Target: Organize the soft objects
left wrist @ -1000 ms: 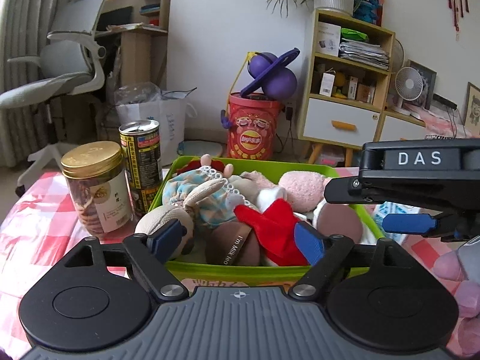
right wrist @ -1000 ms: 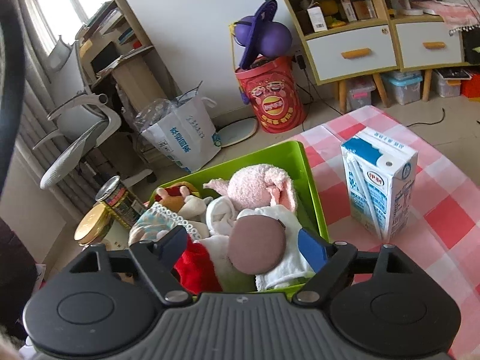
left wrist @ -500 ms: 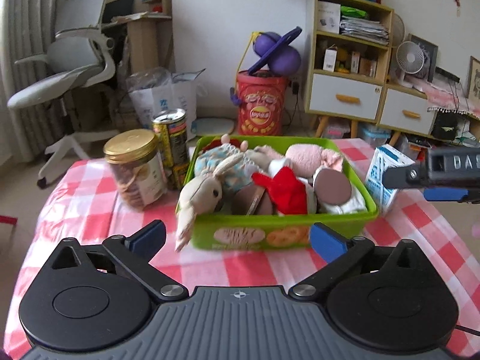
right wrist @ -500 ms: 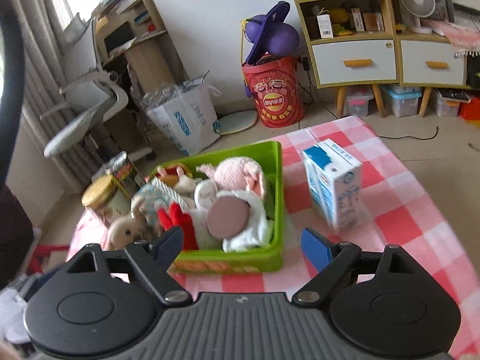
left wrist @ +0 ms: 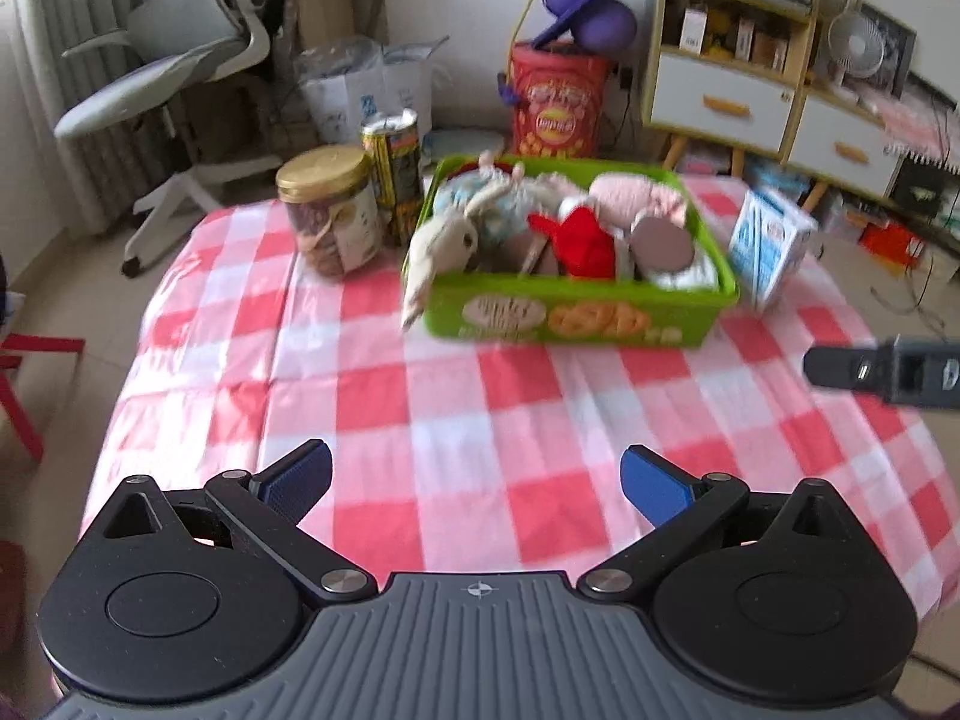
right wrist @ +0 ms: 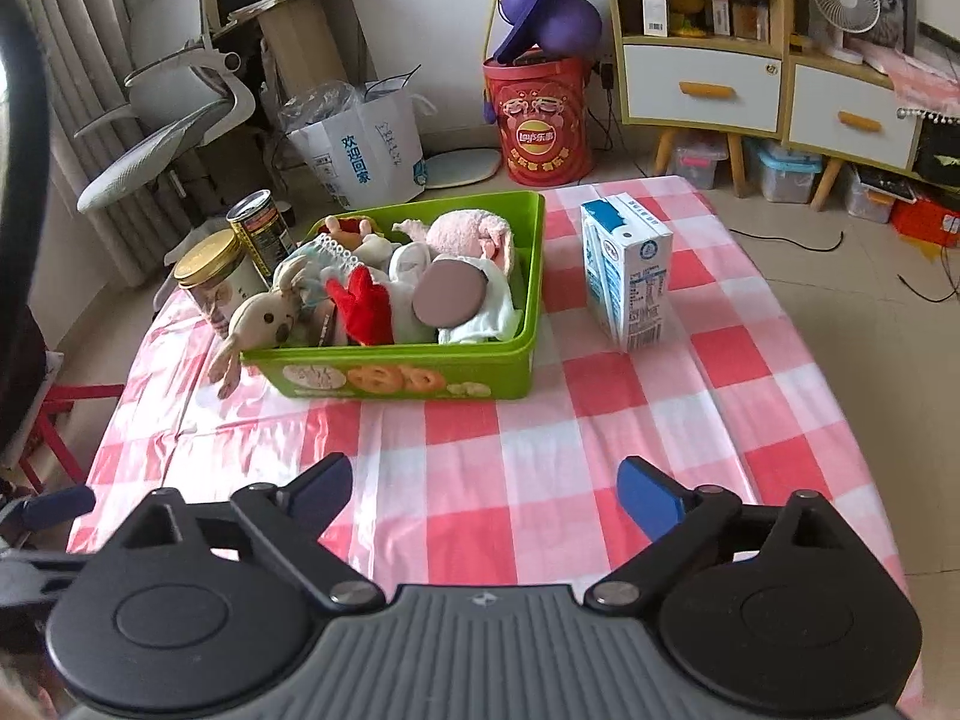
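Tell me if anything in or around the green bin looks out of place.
Yes: the beige plush bunny is slumped over the left front corner of the green bin, its limbs dangling outside toward the tablecloth. The other soft toys sit inside. Nothing looks spilled or damaged.

Bare checked tablecloth (right wrist: 510,450) lies before the green bin (right wrist: 408,375); milk carton (right wrist: 630,276) flanks its right.

Left gripper (left wrist: 476,477): jaws spread wide, nothing between them. Right gripper (right wrist: 485,489): jaws likewise wide apart, holding nothing, level with left.
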Demonstrator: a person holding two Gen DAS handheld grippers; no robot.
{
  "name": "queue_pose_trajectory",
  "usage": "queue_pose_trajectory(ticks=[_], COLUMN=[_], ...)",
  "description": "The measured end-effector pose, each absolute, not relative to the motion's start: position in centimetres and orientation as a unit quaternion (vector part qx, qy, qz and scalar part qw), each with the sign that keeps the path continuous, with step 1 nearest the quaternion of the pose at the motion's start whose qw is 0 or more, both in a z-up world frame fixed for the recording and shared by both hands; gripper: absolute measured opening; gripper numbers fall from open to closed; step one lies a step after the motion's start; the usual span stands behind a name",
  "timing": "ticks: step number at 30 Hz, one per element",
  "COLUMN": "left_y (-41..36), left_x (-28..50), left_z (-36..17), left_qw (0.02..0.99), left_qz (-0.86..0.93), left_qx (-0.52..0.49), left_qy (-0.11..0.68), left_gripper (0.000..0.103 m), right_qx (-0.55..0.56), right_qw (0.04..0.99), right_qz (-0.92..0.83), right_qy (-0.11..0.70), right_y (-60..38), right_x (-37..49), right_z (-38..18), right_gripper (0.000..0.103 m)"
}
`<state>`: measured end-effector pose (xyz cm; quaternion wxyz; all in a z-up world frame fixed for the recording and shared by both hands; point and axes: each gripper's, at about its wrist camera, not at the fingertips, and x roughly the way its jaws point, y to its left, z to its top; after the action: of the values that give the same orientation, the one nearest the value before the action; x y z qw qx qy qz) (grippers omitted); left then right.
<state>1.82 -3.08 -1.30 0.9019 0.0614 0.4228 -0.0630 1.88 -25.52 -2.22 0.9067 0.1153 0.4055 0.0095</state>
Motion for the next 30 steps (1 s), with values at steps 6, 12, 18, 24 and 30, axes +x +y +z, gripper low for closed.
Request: queue_pose_trajectory(ticks=[6, 12, 18, 24, 30], left_y=[-3.0, -2.5, -1.7, -1.4, -1.3], left_x=[0.2, 0.2, 0.5, 0.5, 0.4], left_z=[-0.8, -0.7, -0.8, -0.9, -1.1], left_qw=[0.908, 0.912, 0.911, 0.909, 0.908], left_qz=[-0.071, -0.046, -0.038, -0.036, -0.040], left_qx=[0.069, 0.060, 0.041, 0.037, 0.039], left_qy=[0.408, 0.403, 0.409, 0.413, 0.416], left_gripper=[0.098, 0.098, 0.098, 0.098, 0.098], right_qx=[0.107, 0.093, 0.089, 0.084, 0.084], right_qw=[0.908, 0.908, 0.910, 0.909, 0.905], right_qz=[0.015, 0.009, 0.015, 0.020, 0.021], right_qy=[0.404, 0.408, 0.405, 0.408, 0.416], right_y=[-25.4, -25.3, -24.5, -23.6, -23.1], right_x=[0.4, 0.1, 0.1, 0.2, 0.7], right_z=[-2.3, -2.5, -2.3, -2.5, -2.9], right_gripper=[0.072, 0.072, 0.073, 0.073, 0.073])
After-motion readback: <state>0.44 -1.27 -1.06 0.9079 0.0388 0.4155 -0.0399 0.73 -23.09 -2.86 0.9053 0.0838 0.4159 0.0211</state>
